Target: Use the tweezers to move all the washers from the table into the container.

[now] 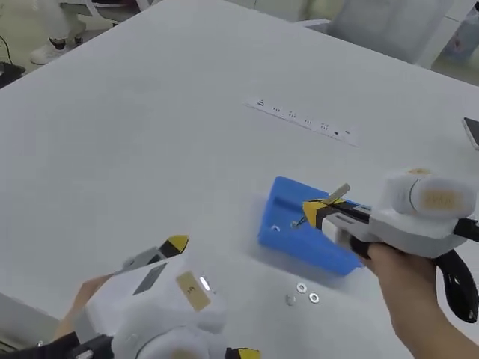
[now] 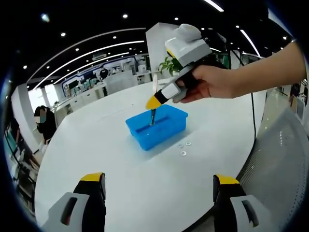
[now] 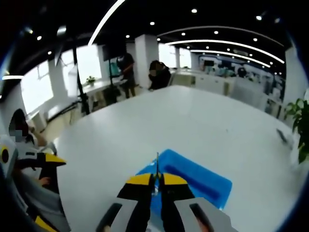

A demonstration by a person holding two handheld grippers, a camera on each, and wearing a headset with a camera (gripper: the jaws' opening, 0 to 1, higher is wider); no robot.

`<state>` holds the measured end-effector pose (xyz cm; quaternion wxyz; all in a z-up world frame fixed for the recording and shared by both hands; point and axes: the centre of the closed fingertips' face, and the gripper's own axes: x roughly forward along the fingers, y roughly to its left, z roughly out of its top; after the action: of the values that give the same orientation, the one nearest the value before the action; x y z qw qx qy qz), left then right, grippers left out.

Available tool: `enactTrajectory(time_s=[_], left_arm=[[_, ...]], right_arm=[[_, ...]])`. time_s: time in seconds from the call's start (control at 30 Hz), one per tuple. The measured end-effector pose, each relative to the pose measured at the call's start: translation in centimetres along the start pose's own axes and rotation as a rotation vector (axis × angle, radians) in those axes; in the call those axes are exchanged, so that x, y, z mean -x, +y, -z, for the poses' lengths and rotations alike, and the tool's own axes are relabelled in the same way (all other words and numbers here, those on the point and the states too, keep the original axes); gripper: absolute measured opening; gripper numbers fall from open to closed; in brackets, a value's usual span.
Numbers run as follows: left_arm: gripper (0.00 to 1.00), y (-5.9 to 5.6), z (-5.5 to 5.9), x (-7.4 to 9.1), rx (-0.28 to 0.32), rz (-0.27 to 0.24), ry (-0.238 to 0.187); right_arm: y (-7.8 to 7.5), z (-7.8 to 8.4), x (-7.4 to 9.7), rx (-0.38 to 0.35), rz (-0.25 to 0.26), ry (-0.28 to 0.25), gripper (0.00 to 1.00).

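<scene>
Right gripper [image 1: 314, 212], jaws clenched on tweezers [image 2: 152, 115], whose tips point down into the blue container [image 1: 299, 250]. Three washers [image 1: 301, 288] lie on the table [image 1: 150, 134] just beside the container. Left gripper [image 2: 159, 181] jaws released, well apart from them.

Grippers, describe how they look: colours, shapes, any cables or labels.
Both are white, rounded housings with dark jaws tipped in yellow. The left gripper carries a tan label and a small lit indicator on top. The right gripper has a black handle, and a black cable runs below it.
</scene>
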<state>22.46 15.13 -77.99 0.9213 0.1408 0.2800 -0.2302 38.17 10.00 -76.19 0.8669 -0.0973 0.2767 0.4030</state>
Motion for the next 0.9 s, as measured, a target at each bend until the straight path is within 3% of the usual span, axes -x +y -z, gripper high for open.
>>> enactTrajectory(time_s=[0.17,0.37,0.9], left_arm=[[0.95,0.0,0.2,-0.1,-0.003,0.0,0.014],[0.94,0.0,0.5,-0.2,-0.012,-0.002,0.027],[0.93,-0.2,0.9,-0.4,-0.029,0.002,0.053]], right_arm=[[-0.2,2.0,-2.1,0.016,0.01,0.047,0.03],[-0.7,3.2,-3.4,-0.009,0.01,0.067,0.03],[-1.4,3.8,-4.4,-0.039,0.028,0.071,0.03]])
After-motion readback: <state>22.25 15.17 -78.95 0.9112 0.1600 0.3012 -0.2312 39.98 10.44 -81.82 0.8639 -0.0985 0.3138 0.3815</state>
